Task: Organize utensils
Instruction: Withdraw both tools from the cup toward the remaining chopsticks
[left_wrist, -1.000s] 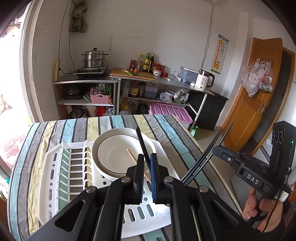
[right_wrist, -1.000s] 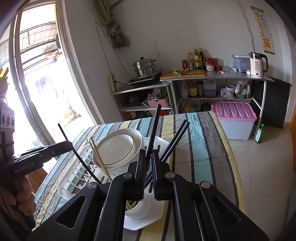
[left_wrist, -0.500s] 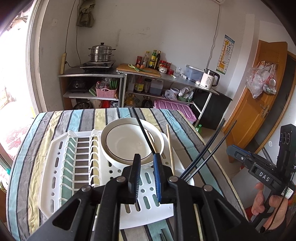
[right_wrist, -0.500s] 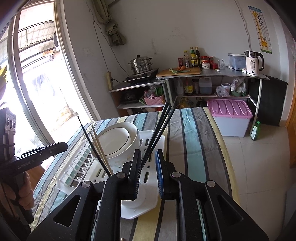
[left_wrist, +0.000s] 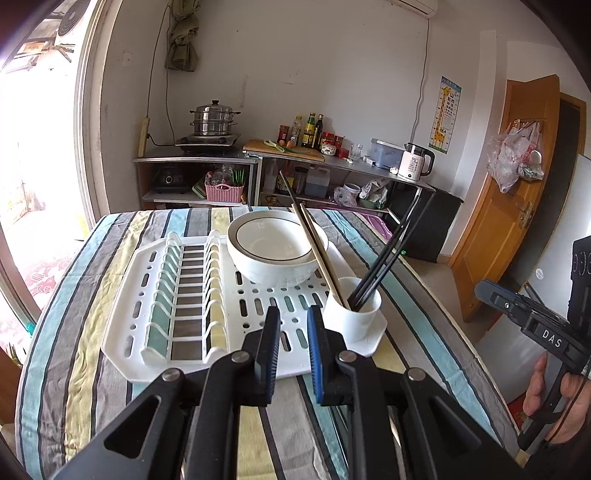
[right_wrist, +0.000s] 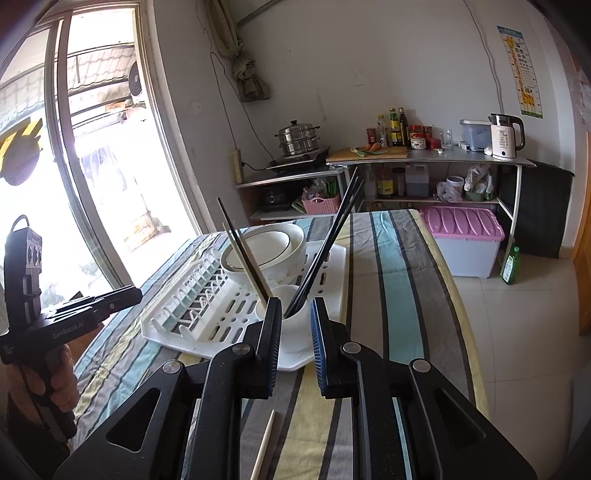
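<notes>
A white cup (left_wrist: 354, 321) stands on the near right corner of the white dish rack (left_wrist: 147, 280). Several black chopsticks (left_wrist: 384, 254) lean right in it, and a wooden pair (left_wrist: 317, 251) leans left across the white bowl (left_wrist: 273, 240). My left gripper (left_wrist: 291, 332) is open and holds nothing, just short of the rack's near edge. My right gripper (right_wrist: 293, 306) is also open and holds nothing, with the cup (right_wrist: 301, 319) showing behind its gap. One wooden chopstick (right_wrist: 264, 443) lies loose on the striped cloth beneath it. The other gripper shows in each view, the right gripper (left_wrist: 484, 290) and the left gripper (right_wrist: 135, 293).
The striped table (left_wrist: 92, 332) ends close on the right, with tiled floor (right_wrist: 517, 332) beyond. Behind stand metal shelves (left_wrist: 332, 162) with bottles, a kettle and a steamer pot, plus a pink-lidded bin (right_wrist: 461, 225). A window is on the left and a wooden door (left_wrist: 517, 206) on the right.
Both grippers were shut on chopsticks; both have opened and pulled back from the rack. The chopsticks they held now stand in the white cup.
</notes>
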